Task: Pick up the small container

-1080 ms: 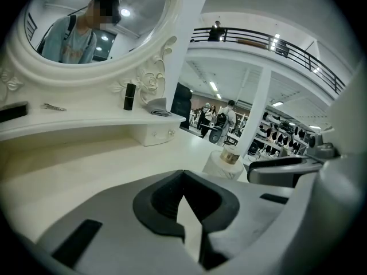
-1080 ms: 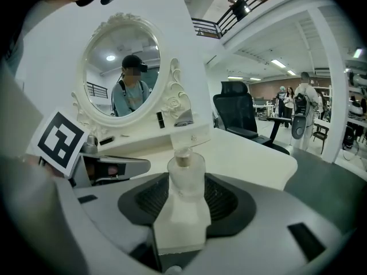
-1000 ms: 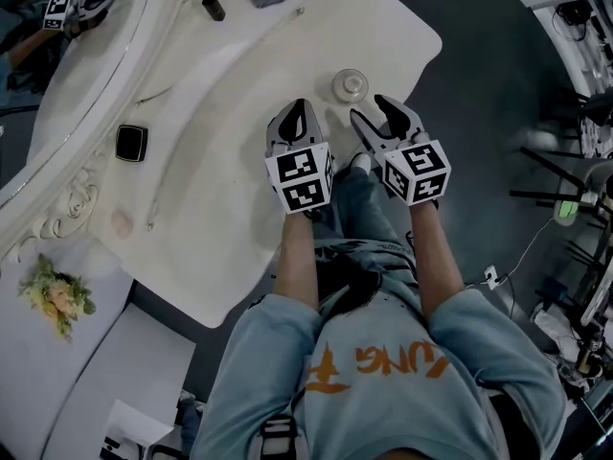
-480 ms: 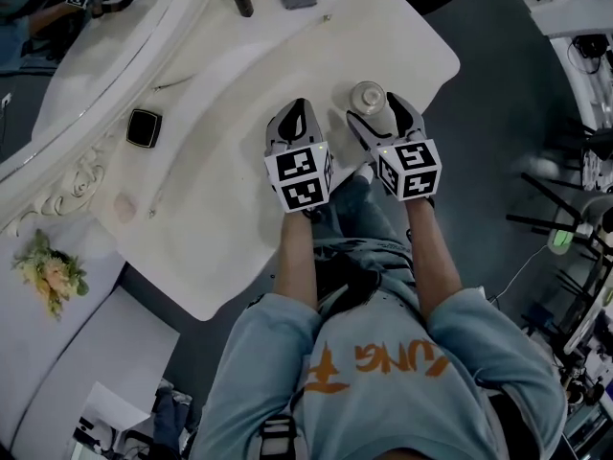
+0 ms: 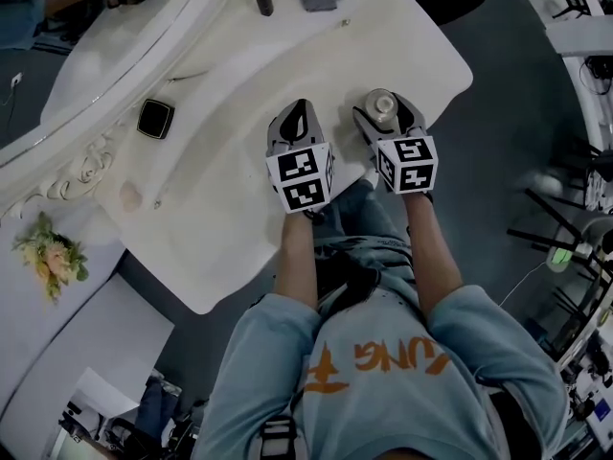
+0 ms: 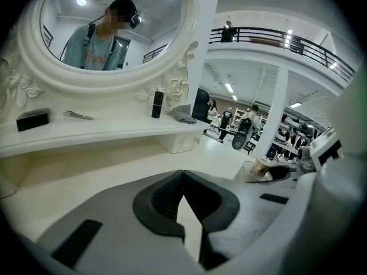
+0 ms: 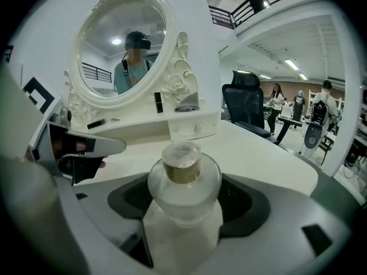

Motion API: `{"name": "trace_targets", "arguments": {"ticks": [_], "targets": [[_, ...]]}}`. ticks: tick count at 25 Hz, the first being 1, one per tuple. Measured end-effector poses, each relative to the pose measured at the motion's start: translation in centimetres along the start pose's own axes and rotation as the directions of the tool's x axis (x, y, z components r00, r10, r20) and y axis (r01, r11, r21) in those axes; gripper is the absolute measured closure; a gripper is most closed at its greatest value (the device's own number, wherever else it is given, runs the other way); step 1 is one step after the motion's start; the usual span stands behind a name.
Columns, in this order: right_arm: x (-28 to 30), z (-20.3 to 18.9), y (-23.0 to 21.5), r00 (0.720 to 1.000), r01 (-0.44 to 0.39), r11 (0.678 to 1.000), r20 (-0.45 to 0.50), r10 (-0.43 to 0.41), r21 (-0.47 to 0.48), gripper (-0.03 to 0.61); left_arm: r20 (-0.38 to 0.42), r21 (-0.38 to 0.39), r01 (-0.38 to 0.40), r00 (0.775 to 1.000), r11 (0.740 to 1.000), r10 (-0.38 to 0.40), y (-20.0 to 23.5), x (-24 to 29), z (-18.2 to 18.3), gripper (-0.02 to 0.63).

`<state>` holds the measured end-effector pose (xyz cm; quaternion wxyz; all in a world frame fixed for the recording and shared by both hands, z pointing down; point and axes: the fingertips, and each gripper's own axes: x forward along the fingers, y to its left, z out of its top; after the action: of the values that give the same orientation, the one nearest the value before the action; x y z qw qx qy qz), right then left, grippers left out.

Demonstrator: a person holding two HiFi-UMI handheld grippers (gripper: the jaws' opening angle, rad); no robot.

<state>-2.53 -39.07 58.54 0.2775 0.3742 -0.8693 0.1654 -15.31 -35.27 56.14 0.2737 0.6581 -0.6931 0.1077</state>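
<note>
The small container [image 7: 183,176] is a squat little round jar of clear, frosty glass with a gold band at the neck and a frosted stopper on top. It stands upright on the white vanity table [image 5: 220,161], near the edge on my side, long axis straight up and stopper to the ceiling.

My right gripper [image 7: 183,213] has its jaws spread wide with the jar right between them, one pad on each side. I can't tell if the pads are touching the glass.

My left gripper [image 6: 183,179] is just beside it, tips pinched together with nothing in them.

Everything else sits well apart, up on the shelf by the mirror [image 6: 114,27]: a black tube [image 6: 156,103], a grey folded cloth [image 6: 183,114] and a black box [image 6: 31,120].
</note>
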Motion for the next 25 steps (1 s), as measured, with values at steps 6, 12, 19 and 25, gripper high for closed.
{"name": "trace_targets", "arguments": {"ticks": [6,12,19,25], "targets": [[0.0,-0.2,-0.2,0.998,0.027,1.0,-0.052,-0.027,-0.005,0.23,0.015,0.013,0.007,1.0,1.0,-0.007,-0.3,-0.3,0.8,0.592],[-1.3,1.3,0.2,1.0,0.021,1.0,-0.013,-0.02,0.024,0.232,0.05,0.041,0.025,0.998,0.999,-0.027,-0.6,-1.3,2.3,0.592],[-4.6,5.3,-0.4,0.992,0.063,0.997,0.109,-0.067,0.041,0.232,0.117,0.086,0.061,0.991,0.994,-0.071,-1.5,-2.7,5.2,0.592],[-8.1,8.7,-1.4,0.97,0.117,0.992,0.211,-0.123,0.042,0.232,0.184,0.142,0.111,0.973,0.984,-0.136,-3.5,-3.9,8.7,0.592]]}}
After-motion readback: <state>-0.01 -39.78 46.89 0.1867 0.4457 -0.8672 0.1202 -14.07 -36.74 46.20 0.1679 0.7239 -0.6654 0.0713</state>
